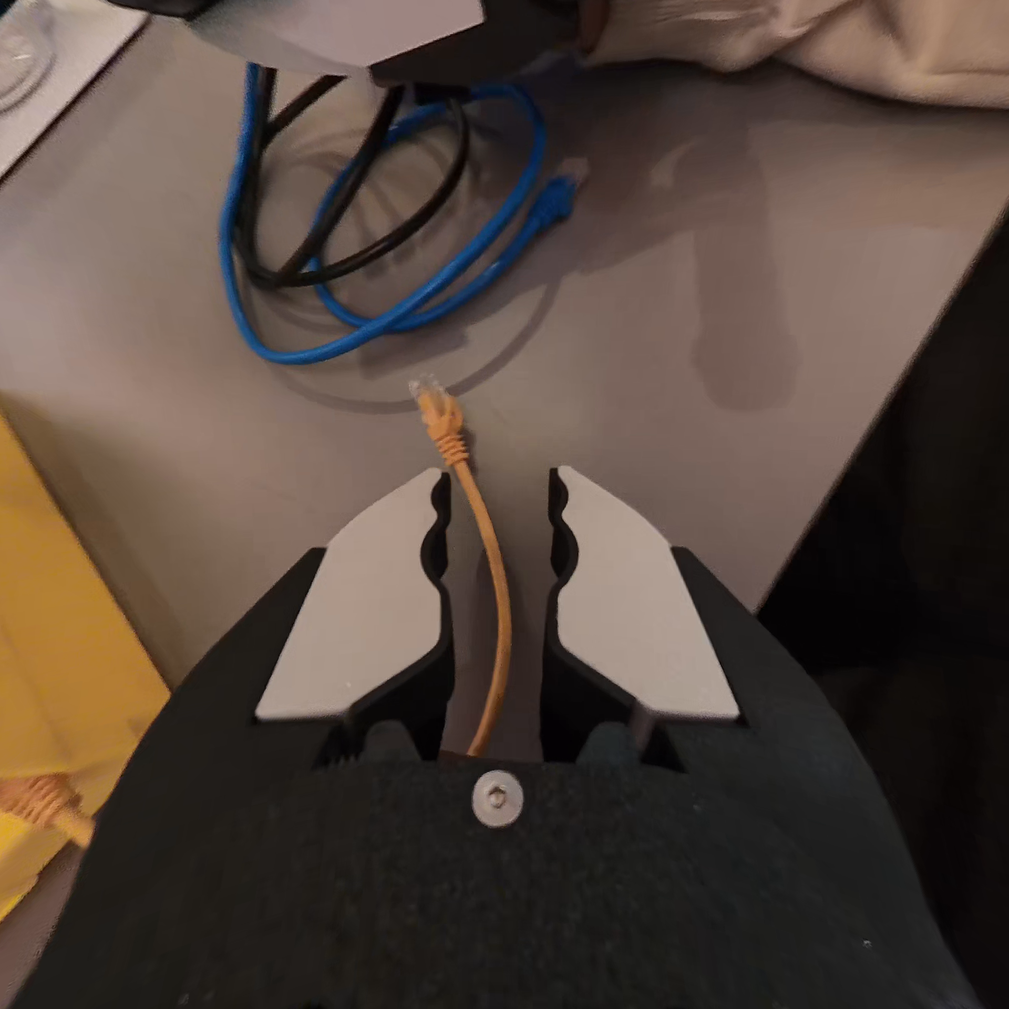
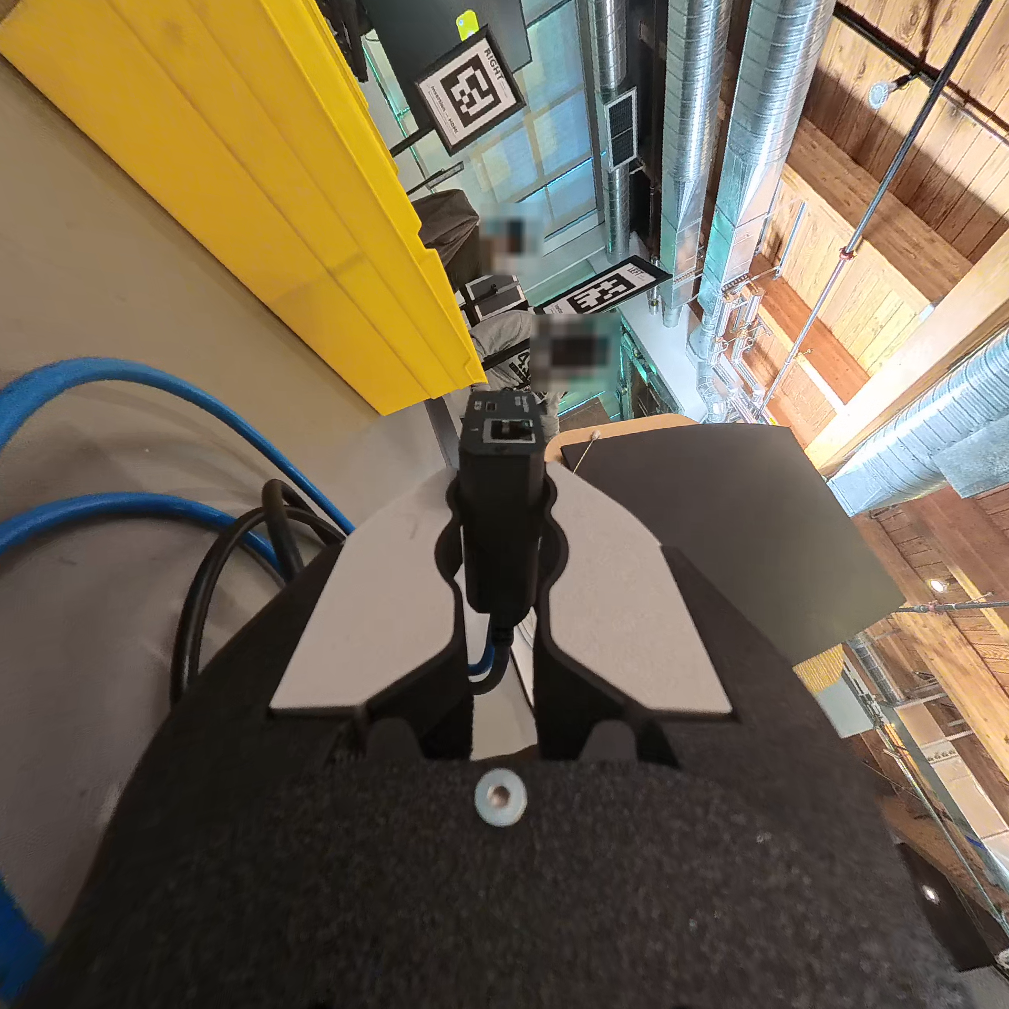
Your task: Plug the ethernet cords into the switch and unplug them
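In the left wrist view my left gripper (image 1: 499, 475) is open just above the grey table (image 1: 710, 273). An orange ethernet cord (image 1: 494, 573) runs between its fingers without being pinched, and its clear plug (image 1: 434, 401) lies just past the fingertips. A blue cord (image 1: 382, 322) lies coiled beyond, its loose plug (image 1: 557, 196) at the right. My right gripper (image 2: 499, 486) is shut on a small black switch (image 2: 499, 518) and holds it up, with its empty port (image 2: 510, 431) facing away. Blue and black cables leave its rear end. The right gripper also shows at the top of the left wrist view (image 1: 355, 38).
A black cable (image 1: 349, 256) is tangled in the blue coil. A yellow bin (image 1: 49, 628) stands at the left of the table and also shows in the right wrist view (image 2: 245, 180). A light sleeve (image 1: 819, 38) rests at the far right. The table edge (image 1: 884, 431) runs along the right. Tip to tip, the grippers are about 20 cm apart.
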### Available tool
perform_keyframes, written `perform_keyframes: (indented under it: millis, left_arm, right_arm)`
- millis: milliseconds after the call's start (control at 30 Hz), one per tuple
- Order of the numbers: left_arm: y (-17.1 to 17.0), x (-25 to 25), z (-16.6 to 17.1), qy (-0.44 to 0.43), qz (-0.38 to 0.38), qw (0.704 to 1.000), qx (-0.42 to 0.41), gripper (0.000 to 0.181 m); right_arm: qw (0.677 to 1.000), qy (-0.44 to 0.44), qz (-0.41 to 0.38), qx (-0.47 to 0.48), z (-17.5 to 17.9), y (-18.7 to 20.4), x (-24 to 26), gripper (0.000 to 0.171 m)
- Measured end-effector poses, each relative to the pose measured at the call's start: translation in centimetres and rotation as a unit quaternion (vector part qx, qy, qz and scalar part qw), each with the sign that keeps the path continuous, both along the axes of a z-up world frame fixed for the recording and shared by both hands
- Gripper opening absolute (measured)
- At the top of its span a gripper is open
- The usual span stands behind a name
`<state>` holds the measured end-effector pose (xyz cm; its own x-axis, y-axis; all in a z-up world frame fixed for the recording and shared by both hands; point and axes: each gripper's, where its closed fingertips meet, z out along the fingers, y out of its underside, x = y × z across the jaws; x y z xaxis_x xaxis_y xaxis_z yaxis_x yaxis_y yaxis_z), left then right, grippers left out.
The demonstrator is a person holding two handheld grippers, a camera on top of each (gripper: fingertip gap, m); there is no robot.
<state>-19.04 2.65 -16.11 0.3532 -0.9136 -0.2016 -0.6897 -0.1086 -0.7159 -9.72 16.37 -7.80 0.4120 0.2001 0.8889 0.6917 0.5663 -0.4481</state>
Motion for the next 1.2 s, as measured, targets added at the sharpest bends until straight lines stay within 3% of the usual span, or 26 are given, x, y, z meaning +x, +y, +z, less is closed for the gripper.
perform_keyframes:
  millis: [200, 300, 467, 533, 667, 800, 933, 1033, 1100, 1200]
  left_arm:
    - [2.5, 0.6, -2.2, 0.034, 0.081, 0.996, -0.001, 0.04]
    - [3.3, 0.3, -3.4, 0.07, 0.096, 0.993, 0.008, 0.006]
    - [2.2, 0.8, -3.3, 0.072, 0.071, 0.994, -0.052, 0.005]
    - [0.4, 1.7, -1.2, 0.012, 0.053, 0.99, -0.131, 0.004]
    - [-4.6, 3.7, 8.3, -0.134, -0.034, 0.954, -0.266, 0.004]
    - [-6.2, 3.4, 13.6, -0.171, -0.07, 0.936, -0.301, 0.004]
    - [-1.5, -1.3, 16.7, -0.148, 0.025, 0.968, -0.2, 0.004]
    - [-3.6, -2.5, 20.4, -0.196, -0.013, 0.955, -0.225, 0.004]
    - [-4.9, -1.9, 20.3, -0.187, -0.04, 0.951, -0.242, 0.004]
    - [-4.4, -0.1, 16.7, -0.137, -0.047, 0.949, -0.281, 0.004]
  right_arm:
    - [1.0, -0.001, 0.001, -0.002, -0.1, 0.0, 0.0, 0.024]
    - [1.0, -0.002, 0.001, -0.002, -0.1, 0.1, 0.0, 0.024]
    - [1.0, -0.004, 0.003, 0.001, -0.1, 0.0, -0.1, 0.024]
    - [1.0, -0.003, 0.004, 0.004, 0.0, -0.1, -0.1, 0.024]
    - [1.0, -0.001, 0.004, 0.005, 0.1, -0.1, -0.1, 0.024]
    - [1.0, -0.004, 0.006, 0.006, 0.0, 0.0, -0.1, 0.024]
    - [1.0, -0.005, 0.005, 0.01, 0.1, -0.2, -0.1, 0.024]
    - [1.0, -0.004, 0.006, 0.011, 0.1, -0.2, -0.1, 0.024]
    - [1.0, -0.009, 0.007, 0.012, 0.0, -0.1, -0.2, 0.024]
    - [1.0, -0.019, 0.006, 0.019, -0.2, -0.2, -0.3, 0.024]
